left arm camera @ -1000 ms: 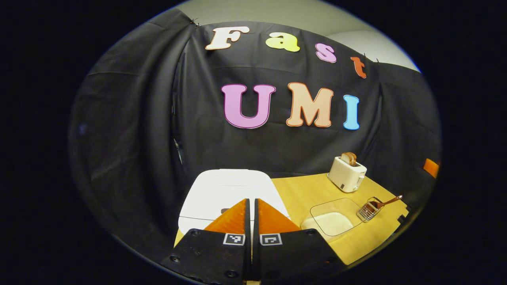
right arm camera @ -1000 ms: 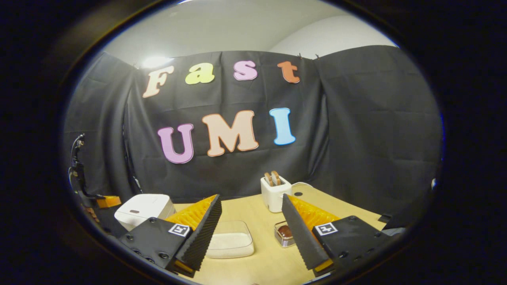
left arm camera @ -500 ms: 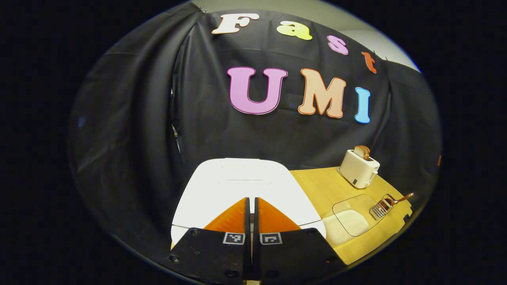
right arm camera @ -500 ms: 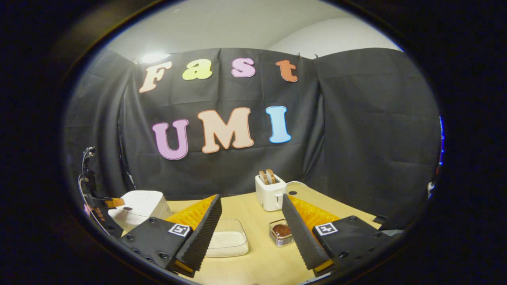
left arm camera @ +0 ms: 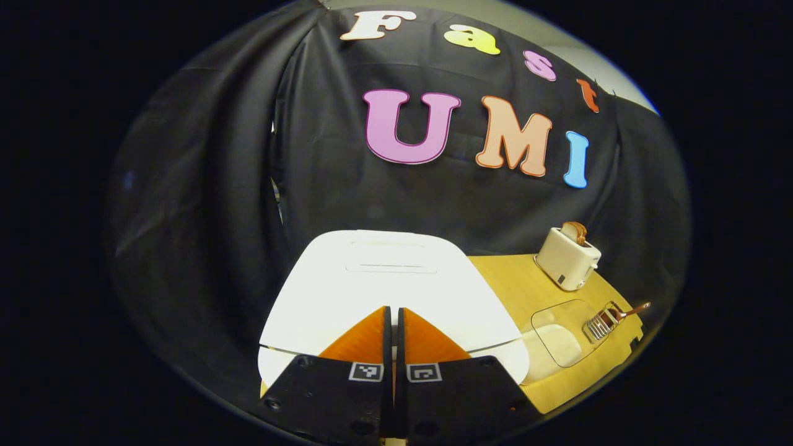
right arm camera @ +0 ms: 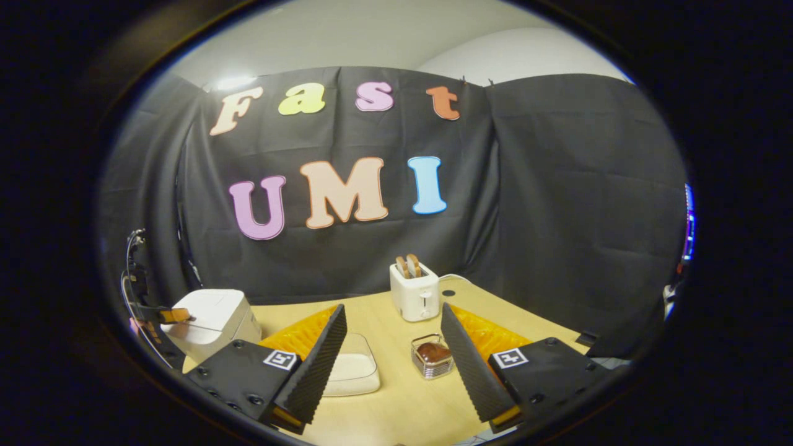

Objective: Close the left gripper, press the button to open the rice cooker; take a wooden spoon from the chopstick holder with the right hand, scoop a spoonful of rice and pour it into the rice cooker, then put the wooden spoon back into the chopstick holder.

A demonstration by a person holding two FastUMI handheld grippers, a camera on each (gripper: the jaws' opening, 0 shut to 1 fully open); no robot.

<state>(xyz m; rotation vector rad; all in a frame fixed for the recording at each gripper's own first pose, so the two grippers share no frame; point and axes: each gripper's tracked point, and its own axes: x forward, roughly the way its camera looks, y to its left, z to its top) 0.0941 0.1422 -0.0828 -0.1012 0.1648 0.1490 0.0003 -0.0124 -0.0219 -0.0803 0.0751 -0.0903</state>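
Pressing job first: my left tongs (left arm camera: 394, 319) are closed tip to tip, holding nothing, low centre of the left gripper view, right over the front edge of the rice cooker (left arm camera: 384, 285). Lid is down. The button itself is hidden behind the tips, so I can't tell whether I'm on it.

The cooker is a hard white plastic shell, smooth and probably slick. It looks heavy enough not to slide under a push, but I'd press straight down, not forward. In the right gripper view it sits lower left (right arm camera: 214, 316), with the left tongs at its front edge (right arm camera: 173, 315).

My right tongs (right arm camera: 393, 353) are wide open and empty, bottom centre of that view, above the tabletop (right arm camera: 396, 409).

The spoon is the thing to think about:
- The wooden spoon (left arm camera: 626, 310) lies in the wire chopstick holder (left arm camera: 602, 321), far right of the left gripper view, handle sticking out to the upper right.
- In the right gripper view the holder (right arm camera: 432, 359) is between my open fingers; the brown bowl shows inside.
- Wood is light, stiff and not fragile. The thin handle may twist between the pads, so I'd grip mid-handle, flat across.
- The holder looks light and could drag along.

The clear rice box (right arm camera: 350, 371) sits just left of the holder.
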